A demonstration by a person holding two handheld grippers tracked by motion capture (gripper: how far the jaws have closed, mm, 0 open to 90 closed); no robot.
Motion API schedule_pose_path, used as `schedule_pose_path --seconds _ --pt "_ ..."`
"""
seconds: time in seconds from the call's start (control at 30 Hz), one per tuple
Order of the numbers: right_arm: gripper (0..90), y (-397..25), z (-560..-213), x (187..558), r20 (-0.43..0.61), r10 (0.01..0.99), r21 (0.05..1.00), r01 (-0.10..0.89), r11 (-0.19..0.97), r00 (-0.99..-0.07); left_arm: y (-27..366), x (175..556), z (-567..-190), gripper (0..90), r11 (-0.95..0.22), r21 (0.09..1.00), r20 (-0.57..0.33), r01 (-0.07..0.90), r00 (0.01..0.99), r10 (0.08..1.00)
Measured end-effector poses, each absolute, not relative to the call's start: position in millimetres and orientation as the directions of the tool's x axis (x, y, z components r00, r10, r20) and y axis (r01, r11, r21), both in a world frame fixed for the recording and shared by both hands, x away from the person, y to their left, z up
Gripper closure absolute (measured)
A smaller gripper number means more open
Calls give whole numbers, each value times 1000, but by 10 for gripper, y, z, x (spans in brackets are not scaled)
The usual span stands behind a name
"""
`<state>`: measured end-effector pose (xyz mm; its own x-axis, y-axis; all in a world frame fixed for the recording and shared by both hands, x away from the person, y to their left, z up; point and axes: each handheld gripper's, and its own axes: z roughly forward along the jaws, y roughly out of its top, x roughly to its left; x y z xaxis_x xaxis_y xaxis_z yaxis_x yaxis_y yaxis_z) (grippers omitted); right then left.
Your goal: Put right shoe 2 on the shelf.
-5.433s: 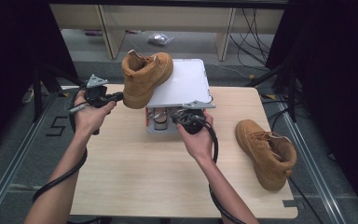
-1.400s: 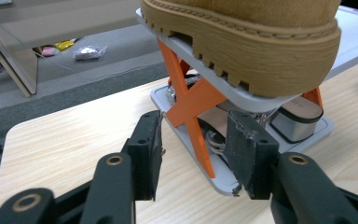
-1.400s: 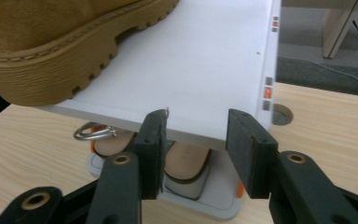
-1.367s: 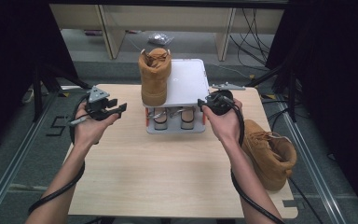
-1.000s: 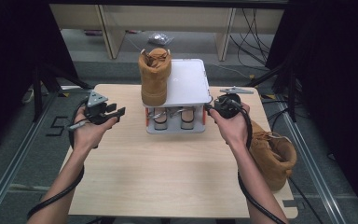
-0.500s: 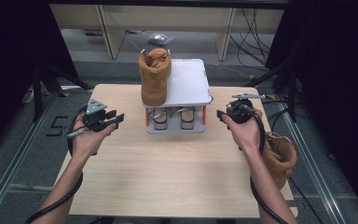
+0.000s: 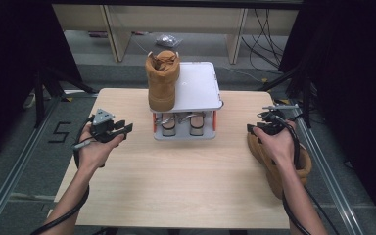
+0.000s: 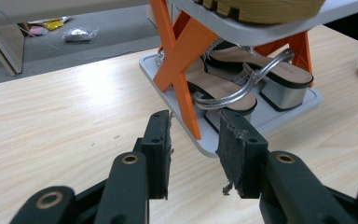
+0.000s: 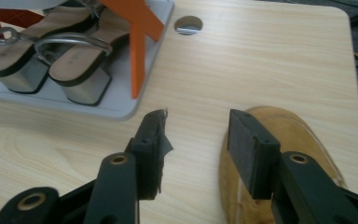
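Two tools are hanging over the worktop (image 7: 176, 191), one on each side of a small shoe rack. Each is showing a clear gap between its black jaws, and neither is gripping anything.

The right tool (image 7: 263, 128) is hovering just over the toe of a tan boot (image 7: 279, 169) that is lying on the worktop near its right edge; in the right gripper view, the boot's rounded toe (image 9: 279, 154) is sitting under and just behind the right-hand jaw, with bare wood showing between the two jaws. Whether the tool is touching the leather cannot be told. The person's right hand (image 7: 280, 147) is covering much of the boot in the high view.

The left tool (image 7: 120, 129) is waiting well apart from the boots, on the left side of the worktop, its jaws pointing toward the rack; the left hand (image 7: 94, 149) is holding it just above the wood.

Between the tools, the shoe rack (image 7: 188, 134) is standing at the far middle of the worktop, with a grey base, orange crossed legs (image 8: 179, 60) and a pale top shelf (image 7: 198, 90). A pair of block-heeled sandals (image 8: 242, 86) is resting on the lower tray. A second tan boot (image 7: 161, 81) is standing upright on the left part of the top shelf, toe toward the person.
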<state>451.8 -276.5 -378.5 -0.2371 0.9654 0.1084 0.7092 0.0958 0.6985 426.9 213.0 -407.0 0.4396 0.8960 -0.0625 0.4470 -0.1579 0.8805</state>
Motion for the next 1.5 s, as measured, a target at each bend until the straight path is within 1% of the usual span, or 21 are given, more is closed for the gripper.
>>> schedule_pose_path --seconds 0.03,0.07,0.13,0.17,0.2,0.27,0.3,0.4,0.43,0.47,0.67,0.7,0.8,1.03,1.1,1.13,1.2,1.23,1.27,1.4,1.5 --pt "576 -2822 -3778 4521 87 962 702 701 126 -260 2137 4261 -4078 629 -160 881 -59 446 439 897" --pt "577 -2817 -3769 4492 106 969 690 718 90 -223 2143 4251 -4084 628 -157 881 -61 446 437 898" --pt "579 -2906 -3757 4481 88 968 689 716 111 -236 2153 4233 -4088 627 -160 880 -59 446 436 898" --pt "579 -2906 -3736 4462 110 972 679 730 81 -209 2153 4226 -4088 626 -161 882 -56 444 437 898" --pt "580 -2969 -3746 4468 70 969 694 709 122 -235 2153 4216 -4085 625 -163 881 -55 443 439 897" --pt "581 -3036 -3731 4441 69 971 697 708 119 -230 2148 4193 -4077 624 -166 883 -52 439 443 895" --pt "582 -3060 -3708 4414 68 975 683 723 108 -210 2146 4184 -4075 624 -165 884 -53 438 443 895" --pt "584 -3162 -3689 4388 57 975 689 715 118 -215 2148 4171 -4070 622 -165 885 -51 435 443 895" --pt "585 -3139 -3669 4359 98 983 680 732 46 -152 2148 4170 -4071 622 -165 885 -51 435 444 895" --pt "585 -3218 -3661 4361 48 980 679 726 111 -195 2148 4171 -4072 620 -167 885 -49 435 444 895" --pt "588 -3388 -3596 4306 43 985 662 744 95 -165 2117 4197 -4096 615 -171 884 -50 436 451 891" --pt "588 -3433 -3603 4301 18 985 670 733 113 -169 2111 4203 -4100 614 -171 883 -51 436 452 890" --pt "588 -3482 -3573 4255 43 995 647 761 44 -94 2105 4211 -4102 610 -175 883 -48 436 454 890" --pt "590 -3675 -3543 4192 7 994 627 775 82 -110 2100 4213 -4112 602 -178 883 -45 434 456 889" --pt "592 -3678 -3548 4163 24 998 616 787 38 -67 2100 4214 -4115 600 -181 882 -44 435 458 888" --pt "594 -3724 -3547 4160 4 996 602 795 72 -93 2099 4215 -4115 600 -181 882 -43 435 458 888" --pt "596 -3762 -3569 4148 -2 995 597 798 82 -101 2097 4220 -4113 598 -180 882 -45 435 457 888" --pt "598 -3751 -3580 4133 23 997 580 814 43 -69 2095 4222 -4112 596 -178 883 -46 434 457 888" --pt "604 -3764 -3590 4129 21 998 574 818 41 -65 2094 4224 -4110 594 -178 884 -46 433 457 888" --pt "622 -3807 -3611 4124 3 997 552 831 66 -81 2086 4226 -4094 590 -178 885 -43 431 456 889" --pt "633 -3811 -3637 4128 16 995 534 842 72 -95 2079 4225 -4096 589 -177 885 -44 430 457 888"
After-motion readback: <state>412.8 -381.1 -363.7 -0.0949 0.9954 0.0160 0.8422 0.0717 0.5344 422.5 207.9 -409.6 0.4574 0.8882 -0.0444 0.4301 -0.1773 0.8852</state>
